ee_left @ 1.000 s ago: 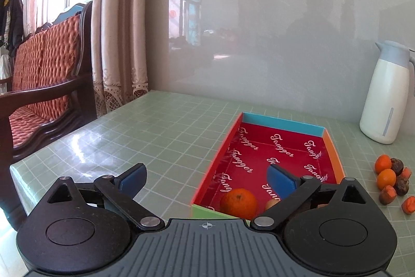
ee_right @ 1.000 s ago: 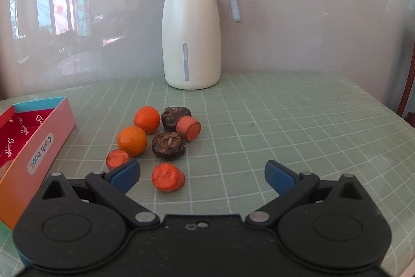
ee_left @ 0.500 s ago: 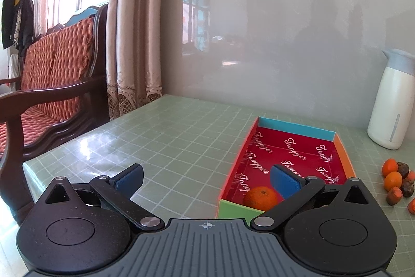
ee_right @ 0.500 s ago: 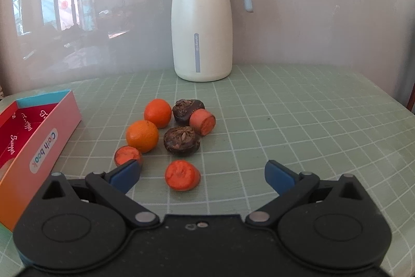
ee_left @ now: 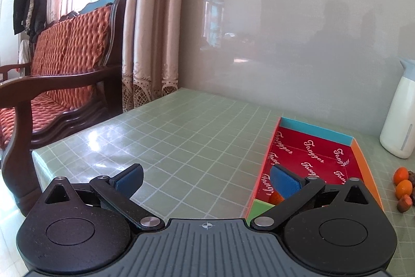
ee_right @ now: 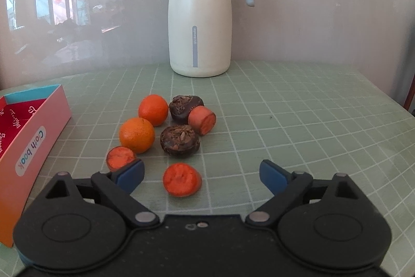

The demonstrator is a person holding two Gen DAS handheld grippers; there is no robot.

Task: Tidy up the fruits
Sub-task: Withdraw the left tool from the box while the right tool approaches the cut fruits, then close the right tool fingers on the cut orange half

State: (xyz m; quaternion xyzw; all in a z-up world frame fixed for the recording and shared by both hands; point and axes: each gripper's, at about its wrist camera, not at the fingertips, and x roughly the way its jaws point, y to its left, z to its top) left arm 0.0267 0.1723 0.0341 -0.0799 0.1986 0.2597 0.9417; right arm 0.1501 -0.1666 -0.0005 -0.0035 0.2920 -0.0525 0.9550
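Showing box (ee_left: 315, 147) interior, fruit pile (ee_right: 166, 131) opposite

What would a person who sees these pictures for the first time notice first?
The eye goes first to the cluster of fruit on the green checked table, just ahead of the open right gripper, with the tall white jug upright behind it by the wall. Next comes the shallow box with the red lining, ahead of the open left gripper and to its right, with the red cushioned bench beyond the table's left edge.
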